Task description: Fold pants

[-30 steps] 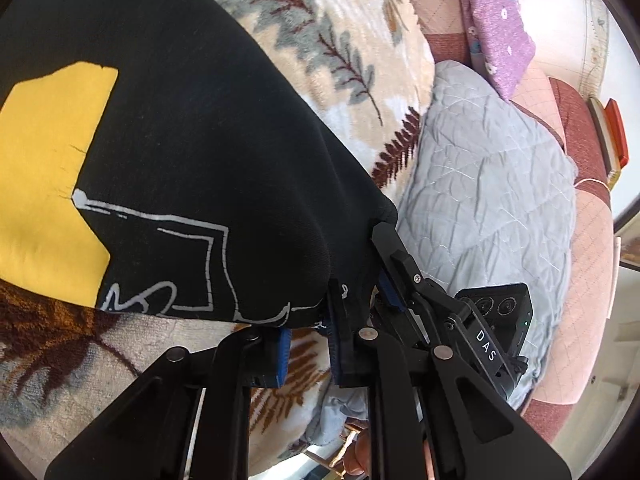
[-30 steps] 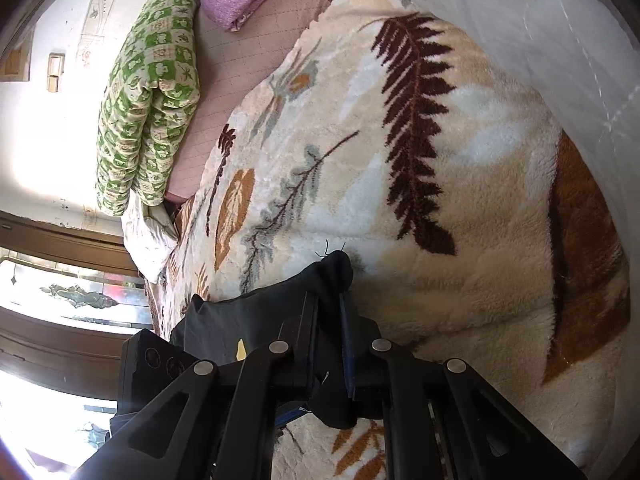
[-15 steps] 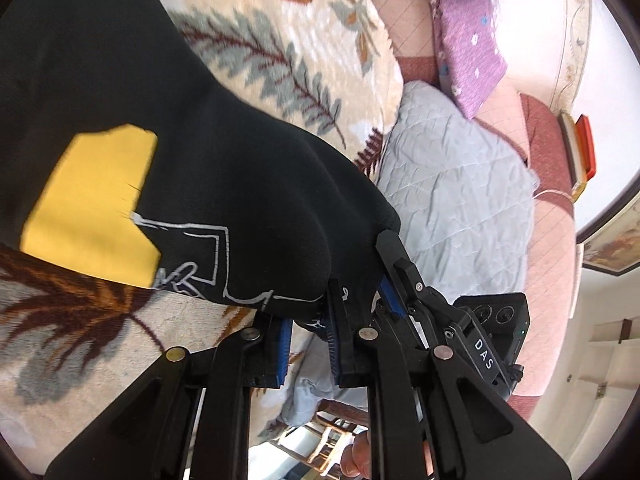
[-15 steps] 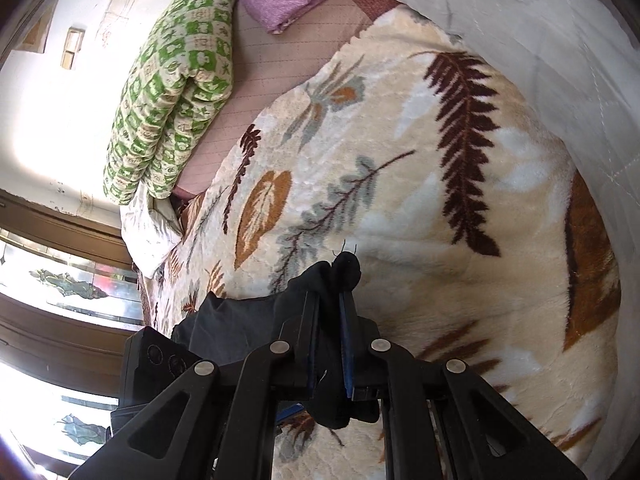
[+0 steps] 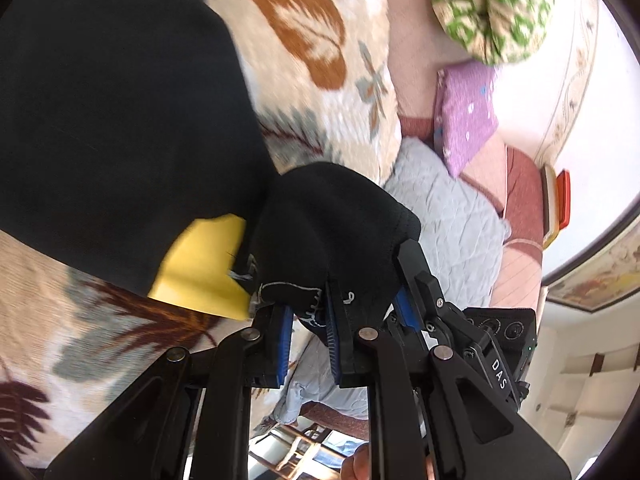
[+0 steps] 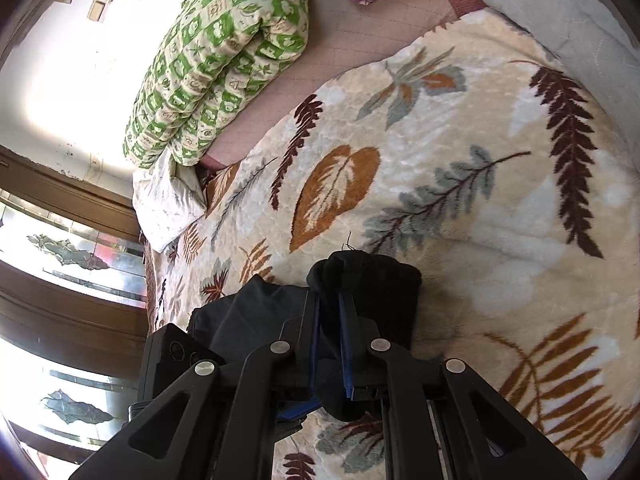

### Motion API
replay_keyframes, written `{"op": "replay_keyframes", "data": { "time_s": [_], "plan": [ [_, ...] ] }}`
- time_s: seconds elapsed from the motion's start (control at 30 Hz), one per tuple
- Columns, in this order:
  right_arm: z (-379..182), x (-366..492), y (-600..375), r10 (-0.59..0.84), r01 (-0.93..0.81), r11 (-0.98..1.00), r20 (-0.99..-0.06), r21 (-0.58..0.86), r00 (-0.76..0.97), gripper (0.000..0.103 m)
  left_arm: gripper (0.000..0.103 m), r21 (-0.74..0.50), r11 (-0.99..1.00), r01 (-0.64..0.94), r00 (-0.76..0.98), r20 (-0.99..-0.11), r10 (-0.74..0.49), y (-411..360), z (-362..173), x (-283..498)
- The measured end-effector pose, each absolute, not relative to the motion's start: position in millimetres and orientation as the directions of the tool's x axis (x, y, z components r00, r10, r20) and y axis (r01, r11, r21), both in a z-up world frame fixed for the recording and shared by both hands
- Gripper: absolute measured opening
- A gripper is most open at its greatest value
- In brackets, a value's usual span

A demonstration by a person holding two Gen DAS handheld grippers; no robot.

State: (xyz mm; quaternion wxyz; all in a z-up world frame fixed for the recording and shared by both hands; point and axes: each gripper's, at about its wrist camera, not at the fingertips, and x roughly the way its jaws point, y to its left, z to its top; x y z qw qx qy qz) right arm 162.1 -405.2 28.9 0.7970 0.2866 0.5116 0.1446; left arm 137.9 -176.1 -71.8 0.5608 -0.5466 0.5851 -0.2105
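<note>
Both the left gripper [image 5: 308,312] and the right gripper [image 6: 329,312] are pinching bunched edges of the black pants [image 5: 120,120] above the leaf-patterned blanket [image 6: 460,160], probably to carry 1 end over for a fold.

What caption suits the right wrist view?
Right gripper pinches bunched black pants above a leaf-patterned blanket.

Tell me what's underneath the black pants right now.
The leaf-print blanket lies under the black pants, showing around their edges. Whatever sits directly beneath the fabric is covered. Both grippers pinch the cloth.
</note>
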Motion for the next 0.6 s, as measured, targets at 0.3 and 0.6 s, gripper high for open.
{"op": "replay_keyframes", "data": {
  "time_s": [0.3, 0.6],
  "plan": [
    [6, 177, -342, 0.57, 0.044, 0.779, -0.736, 0.625, 0.364, 0.009, 0.013, -0.831, 0.283, -0.479, 0.246, -0.437, -0.865, -122, -99, 132],
    [-44, 183, -294, 0.607, 0.104, 0.75, -0.743, 0.653, 0.282, 0.013, 0.013, -0.787, 0.3, -0.539, 0.246, -0.488, -0.837, -74, -124, 120]
  ]
}}
